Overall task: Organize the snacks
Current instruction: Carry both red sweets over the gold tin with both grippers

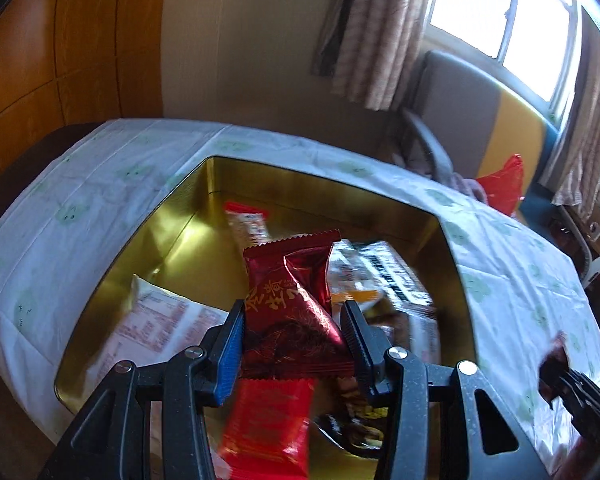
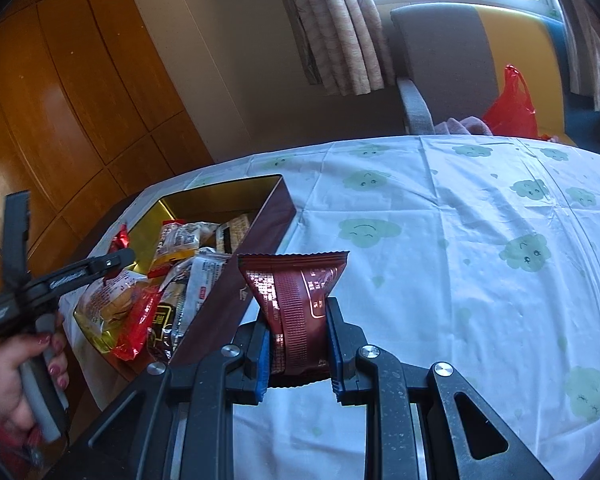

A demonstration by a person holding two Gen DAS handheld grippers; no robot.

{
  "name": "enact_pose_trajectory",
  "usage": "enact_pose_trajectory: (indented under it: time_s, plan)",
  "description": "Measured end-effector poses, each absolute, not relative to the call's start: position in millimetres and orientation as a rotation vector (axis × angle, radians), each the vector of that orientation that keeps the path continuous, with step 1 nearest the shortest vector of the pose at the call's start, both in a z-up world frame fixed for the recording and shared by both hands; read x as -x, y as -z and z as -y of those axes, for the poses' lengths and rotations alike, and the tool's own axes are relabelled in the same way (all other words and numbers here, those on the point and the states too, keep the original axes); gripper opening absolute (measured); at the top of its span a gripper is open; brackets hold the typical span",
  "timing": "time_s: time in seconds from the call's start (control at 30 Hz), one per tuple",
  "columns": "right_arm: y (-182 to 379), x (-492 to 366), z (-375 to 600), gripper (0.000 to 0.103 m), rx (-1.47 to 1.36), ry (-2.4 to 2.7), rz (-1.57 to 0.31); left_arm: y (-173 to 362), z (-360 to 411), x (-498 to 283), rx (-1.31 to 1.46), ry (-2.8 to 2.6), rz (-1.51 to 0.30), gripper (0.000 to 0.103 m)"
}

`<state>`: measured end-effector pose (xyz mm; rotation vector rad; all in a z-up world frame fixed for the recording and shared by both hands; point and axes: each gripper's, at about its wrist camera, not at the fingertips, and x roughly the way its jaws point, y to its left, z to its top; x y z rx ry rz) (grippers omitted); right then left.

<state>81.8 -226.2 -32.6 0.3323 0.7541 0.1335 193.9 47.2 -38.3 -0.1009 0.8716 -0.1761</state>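
Observation:
My left gripper [image 1: 292, 312] is shut on a dark red snack packet [image 1: 292, 312] with gold lettering, held over the open gold tin box [image 1: 168, 236]. The tin holds several snack packets, among them a bright red one [image 1: 268, 428] and a white printed one [image 1: 156, 316]. My right gripper [image 2: 298, 316] is shut on another dark red snack packet [image 2: 296, 288], above the tablecloth just right of the tin [image 2: 260, 236]. The left gripper [image 2: 100, 266] also shows in the right wrist view, at the tin's left side.
The table carries a white cloth [image 2: 460, 240] with green cloud faces. A grey and yellow chair [image 2: 452, 60] stands behind the table with a red plastic bag [image 2: 512, 108] on it. A wooden wardrobe [image 2: 60, 100] stands at the left; curtains and a window are behind.

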Motion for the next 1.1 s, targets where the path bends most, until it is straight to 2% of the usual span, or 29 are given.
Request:
enact_pose_trajectory:
  time_s: [0.2, 0.43, 0.67, 0.87, 1.1]
  plan:
    - [30, -84, 220, 0.024, -0.332, -0.147, -0.753, 52, -63, -224, 0.140, 0.127, -0.960, 0.048]
    - [29, -84, 216, 0.024, -0.329, -0.155, -0.754, 53, -67, -233, 0.130, 0.099, -0.956, 0.048]
    - [25, -84, 214, 0.024, -0.342, -0.167, -0.748, 48, -63, -202, 0.138, 0.115, -0.899, 0.048]
    - [19, -85, 204, 0.024, -0.328, -0.191, -0.740, 53, -41, -204, -0.072, 0.083, -0.876, 0.049]
    - [10, -85, 196, 0.024, -0.303, -0.213, -0.731, 31, -63, -211, 0.053, 0.076, -0.805, 0.048]
